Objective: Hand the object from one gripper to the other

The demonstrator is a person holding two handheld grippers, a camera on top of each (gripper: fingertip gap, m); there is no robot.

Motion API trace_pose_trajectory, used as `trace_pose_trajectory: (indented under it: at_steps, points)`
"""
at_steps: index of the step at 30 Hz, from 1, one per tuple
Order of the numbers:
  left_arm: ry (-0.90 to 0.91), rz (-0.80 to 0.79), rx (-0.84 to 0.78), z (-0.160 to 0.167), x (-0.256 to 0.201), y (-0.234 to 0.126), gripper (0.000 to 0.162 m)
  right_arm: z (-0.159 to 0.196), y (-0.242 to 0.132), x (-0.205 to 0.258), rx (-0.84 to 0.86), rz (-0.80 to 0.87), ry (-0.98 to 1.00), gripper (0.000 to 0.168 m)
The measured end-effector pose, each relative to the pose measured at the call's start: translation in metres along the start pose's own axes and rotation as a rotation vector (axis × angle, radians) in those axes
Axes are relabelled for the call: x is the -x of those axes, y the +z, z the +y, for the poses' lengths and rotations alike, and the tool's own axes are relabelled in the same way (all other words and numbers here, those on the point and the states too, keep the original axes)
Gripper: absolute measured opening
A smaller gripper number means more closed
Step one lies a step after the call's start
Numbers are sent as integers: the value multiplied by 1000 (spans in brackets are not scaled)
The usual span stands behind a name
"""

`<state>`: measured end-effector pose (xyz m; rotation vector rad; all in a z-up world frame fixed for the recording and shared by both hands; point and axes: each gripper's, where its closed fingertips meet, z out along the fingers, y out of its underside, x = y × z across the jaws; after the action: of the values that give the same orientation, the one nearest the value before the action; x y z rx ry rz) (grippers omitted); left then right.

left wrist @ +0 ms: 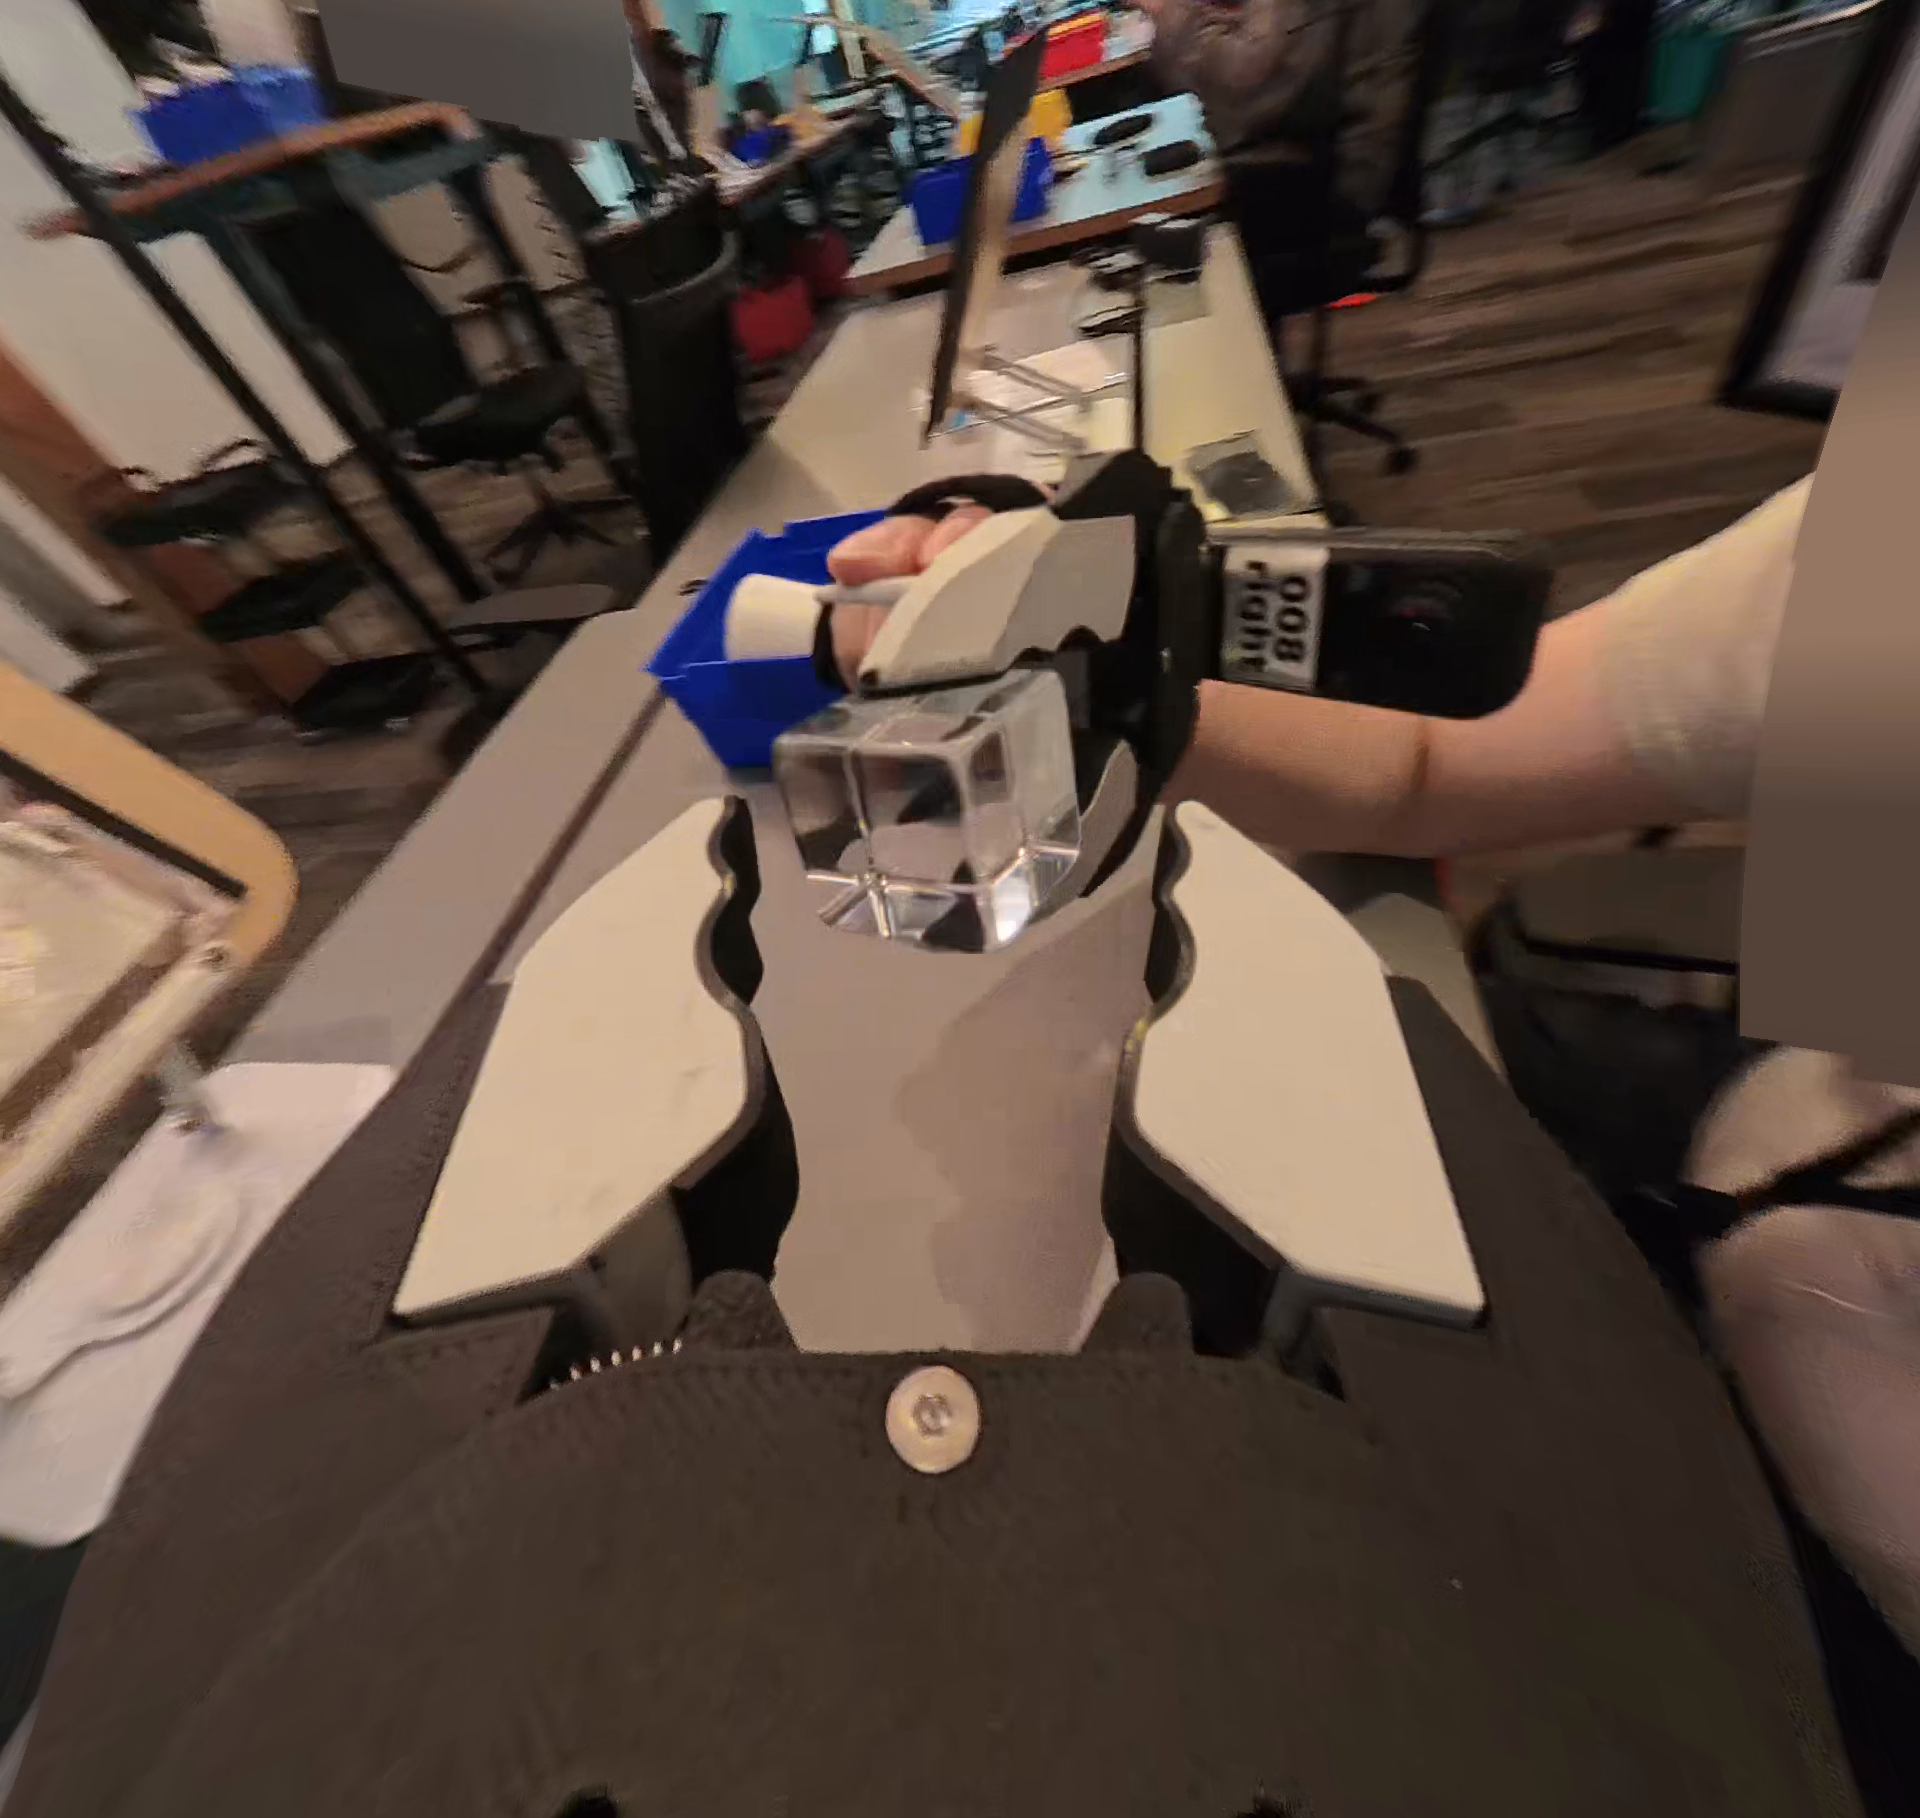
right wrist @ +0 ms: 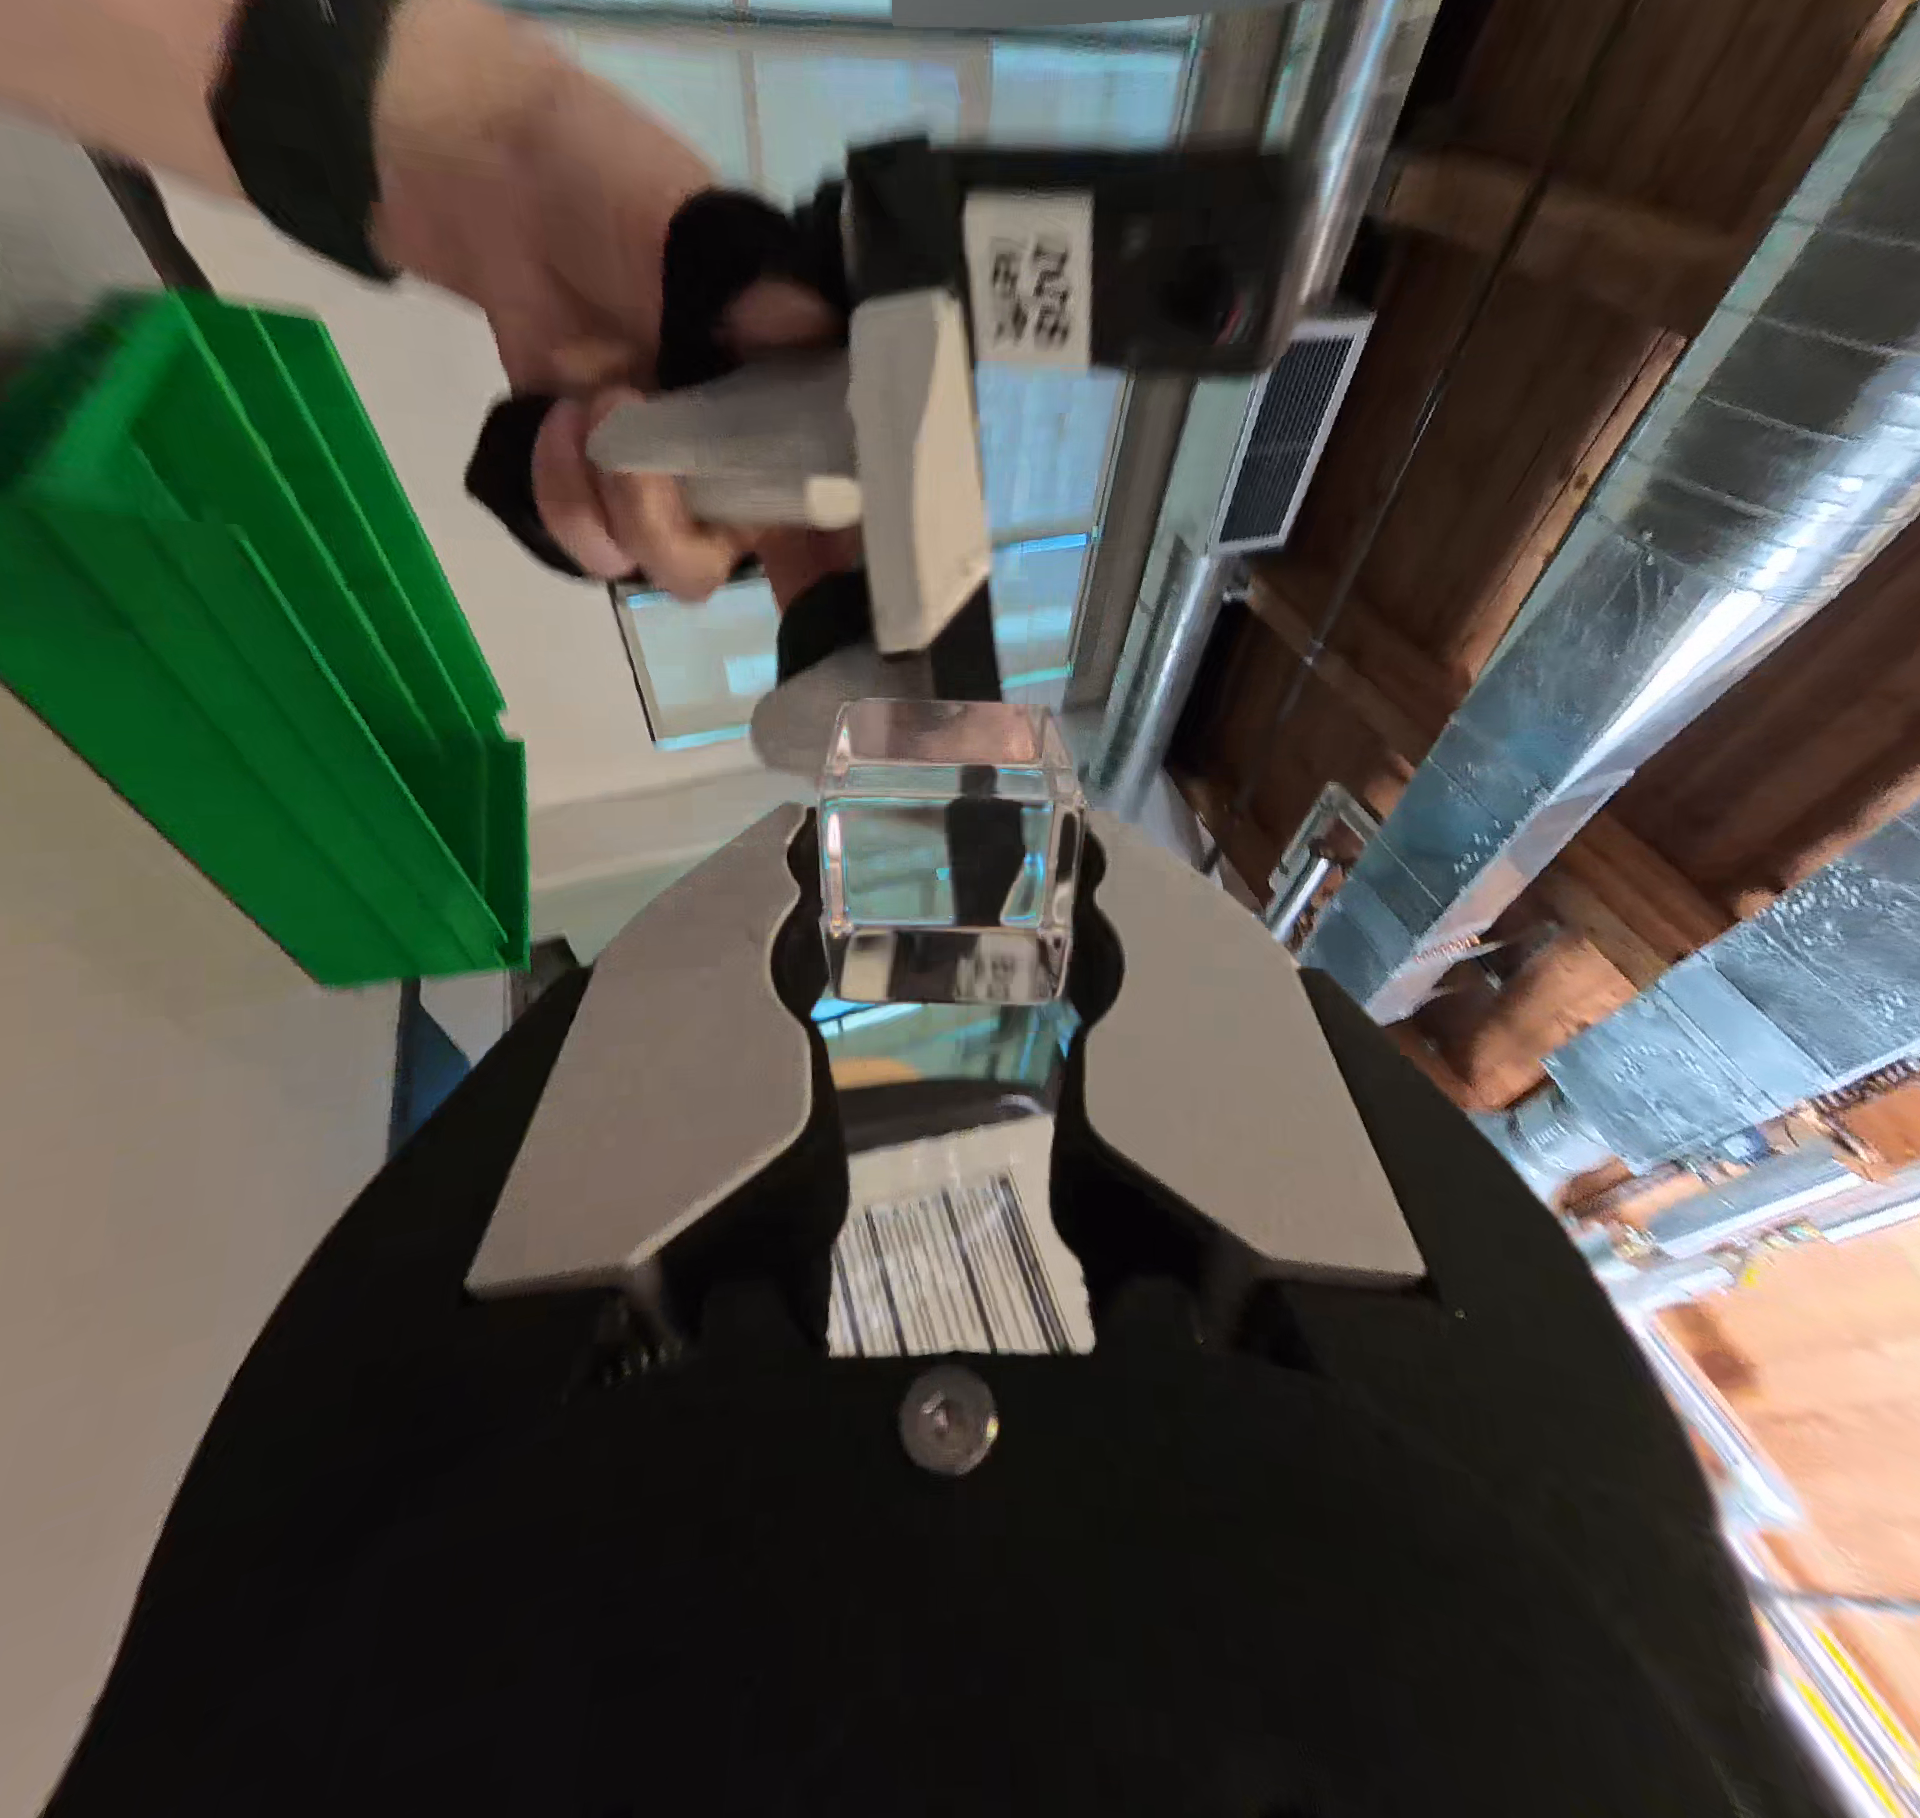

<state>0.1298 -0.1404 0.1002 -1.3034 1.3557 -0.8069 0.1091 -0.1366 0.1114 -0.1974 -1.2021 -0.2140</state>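
A clear cube (right wrist: 948, 833) sits gripped between the two fingers of my right gripper (right wrist: 948, 838), which is shut on it. In the left wrist view the right gripper comes in from the right. Its upper finger (left wrist: 997, 594) lies over the cube (left wrist: 925, 812) and its lower finger is mostly hidden behind it. My left gripper (left wrist: 956, 818) is wide open, and the cube hangs between its fingertips without touching either pad. In the right wrist view the left gripper's white finger (right wrist: 925, 480) shows just beyond the cube, held by a hand.
A blue bin (left wrist: 748, 667) stands on the grey table (left wrist: 883, 1093) just behind the cube. A green bin (right wrist: 260, 625) is to the left in the right wrist view. A thin dark screen (left wrist: 977, 241) stands farther back. A wooden-rimmed tray (left wrist: 239, 895) lies at left. Both grippers' tips are close together, under 4 cm apart.
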Motion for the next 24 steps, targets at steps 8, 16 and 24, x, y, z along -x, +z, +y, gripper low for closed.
trace_pose_trajectory:
  at_steps: [8,16,24]
  points:
    - [-105,252,-53,2,-18,0,45,-21,0,9,-73,-60,-20,45]
    - [138,-319,20,5,56,-8,45,61,1,1,273,-40,203,53]
    - [736,-846,311,26,102,-2,45,97,-2,2,452,-143,1382,55]
